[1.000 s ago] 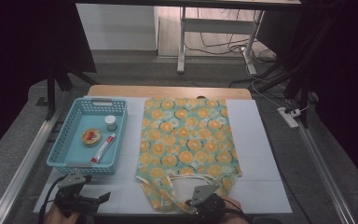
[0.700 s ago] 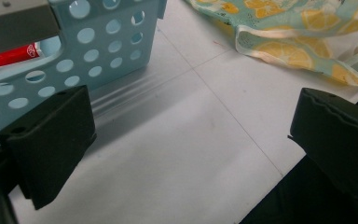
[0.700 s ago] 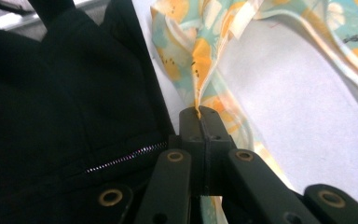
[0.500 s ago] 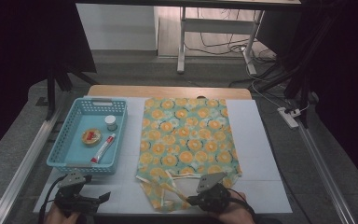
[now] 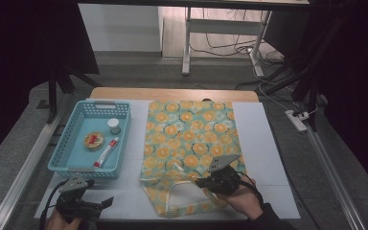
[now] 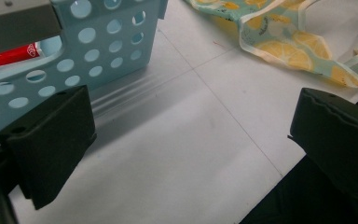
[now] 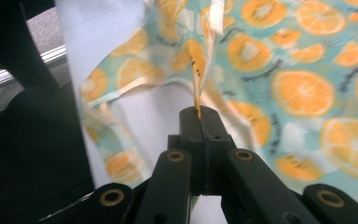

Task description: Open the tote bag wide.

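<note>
Now pinching a strap of the orange-print bag (image 5: 188, 143) in the right gripper (image 5: 202, 182), fingers (image 7: 200, 123) clenched on a thin fold of fabric, having just closed on it. Best done by lifting slowly, keeping the pinch firm and pulling toward 12 o'clock so the cloth folds evenly instead of bunching. Worth watching the second strap, lying loose near 6 o'clock, so as not to drag it askew.

Lying flat on the white counter (image 5: 263, 139), just right of the blue basket (image 5: 76, 165), with the long axis running from 12 to 6 o'clock and the open mouth with its straps toward 6 o'clock, nearest the person.

Resting at about 7 o'clock, the left gripper (image 5: 106, 203), fingers (image 6: 51, 140) spread wide and released, nothing between them.
</note>
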A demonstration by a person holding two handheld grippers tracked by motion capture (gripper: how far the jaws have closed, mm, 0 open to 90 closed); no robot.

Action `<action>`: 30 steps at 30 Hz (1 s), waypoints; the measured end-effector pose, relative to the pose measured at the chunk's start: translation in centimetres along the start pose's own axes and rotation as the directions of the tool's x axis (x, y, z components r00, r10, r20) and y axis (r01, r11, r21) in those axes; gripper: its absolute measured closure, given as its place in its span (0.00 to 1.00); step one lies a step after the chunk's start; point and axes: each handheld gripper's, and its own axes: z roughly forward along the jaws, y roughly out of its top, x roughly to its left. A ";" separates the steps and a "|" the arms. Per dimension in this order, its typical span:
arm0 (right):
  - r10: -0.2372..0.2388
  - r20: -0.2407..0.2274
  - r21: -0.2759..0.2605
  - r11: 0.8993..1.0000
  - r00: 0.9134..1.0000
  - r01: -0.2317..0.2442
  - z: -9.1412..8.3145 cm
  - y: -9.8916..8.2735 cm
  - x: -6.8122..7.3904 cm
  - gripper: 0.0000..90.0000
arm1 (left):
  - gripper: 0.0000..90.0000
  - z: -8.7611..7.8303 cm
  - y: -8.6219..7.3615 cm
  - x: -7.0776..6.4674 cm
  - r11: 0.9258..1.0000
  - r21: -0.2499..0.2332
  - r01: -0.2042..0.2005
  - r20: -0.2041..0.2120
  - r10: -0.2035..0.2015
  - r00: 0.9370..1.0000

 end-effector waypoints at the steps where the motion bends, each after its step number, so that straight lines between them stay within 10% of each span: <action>1: -0.005 0.010 0.003 1.000 1.000 0.005 -0.1 0.4 -0.6 1.00 | 0.01 0.0 0.0 0.0 1.000 0.001 0.000 0.000 0.000 1.000; 30: 0.080 0.133 -0.062 0.995 0.988 -0.073 0.8 4.8 -9.9 1.00 | 0.01 0.0 0.0 0.1 1.000 0.002 0.014 0.000 -0.014 1.000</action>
